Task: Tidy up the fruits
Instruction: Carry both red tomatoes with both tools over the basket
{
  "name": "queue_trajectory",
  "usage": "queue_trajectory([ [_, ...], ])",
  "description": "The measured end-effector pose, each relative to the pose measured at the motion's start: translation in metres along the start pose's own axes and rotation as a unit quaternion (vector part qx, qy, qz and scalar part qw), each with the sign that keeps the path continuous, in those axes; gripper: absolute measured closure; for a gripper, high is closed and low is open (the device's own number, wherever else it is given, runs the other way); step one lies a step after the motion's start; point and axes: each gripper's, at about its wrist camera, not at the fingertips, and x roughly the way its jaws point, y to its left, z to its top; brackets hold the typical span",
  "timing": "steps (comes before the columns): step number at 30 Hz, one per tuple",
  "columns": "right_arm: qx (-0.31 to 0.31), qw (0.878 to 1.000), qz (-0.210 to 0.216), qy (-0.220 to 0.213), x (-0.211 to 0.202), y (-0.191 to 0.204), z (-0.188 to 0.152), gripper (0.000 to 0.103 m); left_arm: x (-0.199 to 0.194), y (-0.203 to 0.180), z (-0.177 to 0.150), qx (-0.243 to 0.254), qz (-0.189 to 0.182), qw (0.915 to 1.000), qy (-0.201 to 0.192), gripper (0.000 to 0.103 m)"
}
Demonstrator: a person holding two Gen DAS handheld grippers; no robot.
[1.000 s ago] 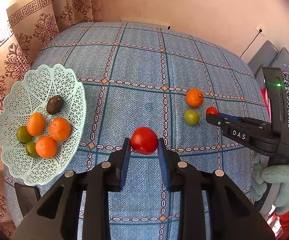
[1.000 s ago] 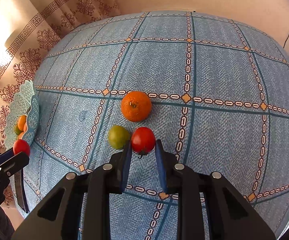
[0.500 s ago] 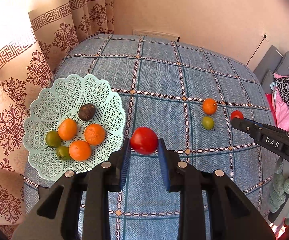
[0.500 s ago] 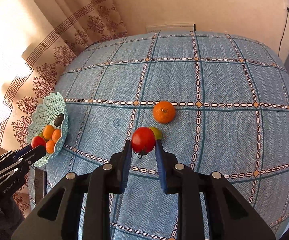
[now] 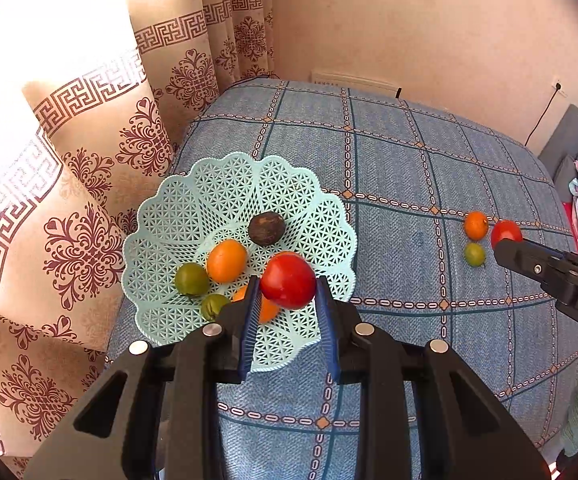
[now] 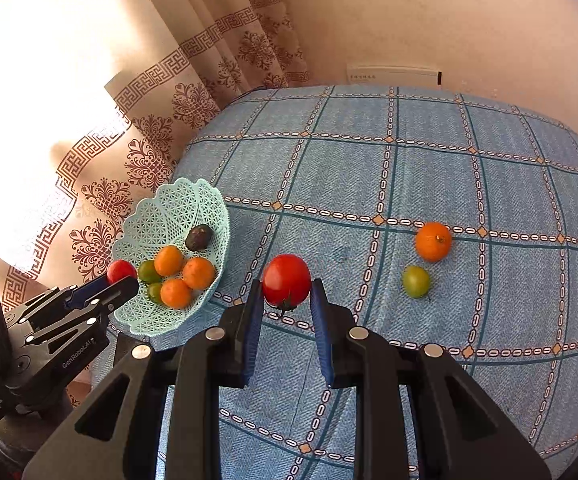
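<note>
Beside basket [image 6: 213,216], 1 orange [image 6: 433,241], 1 green fruit [image 6: 416,281]

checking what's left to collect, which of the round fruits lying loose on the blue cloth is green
The small green round fruit, nearer the camera than the loose orange fruit; it is the only green one outside the basket.

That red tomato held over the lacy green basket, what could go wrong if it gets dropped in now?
The red tomato in the left gripper may land on the oranges piled in the mint lattice basket, bruise, or roll out. The basket sits near the bed's edge and could tip.
</note>
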Motion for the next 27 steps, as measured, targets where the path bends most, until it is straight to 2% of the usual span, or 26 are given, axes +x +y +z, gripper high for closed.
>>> queue_trajectory([
  [15, -0.032, 0.999, 0.027, 0.013, 0.028, 0.064, 0.000, 0.079, 0.008, 0.030, 0.004, 0.006, 0.008, 0.9999, -0.001, 0.075],
  [27, -0.053, 0.998, 0.029, 0.024, 0.049, 0.097, -0.001, 0.079, 0.014, 0.050, 0.002, 0.002, 0.008, 1.0000, 0.005, 0.075],
])
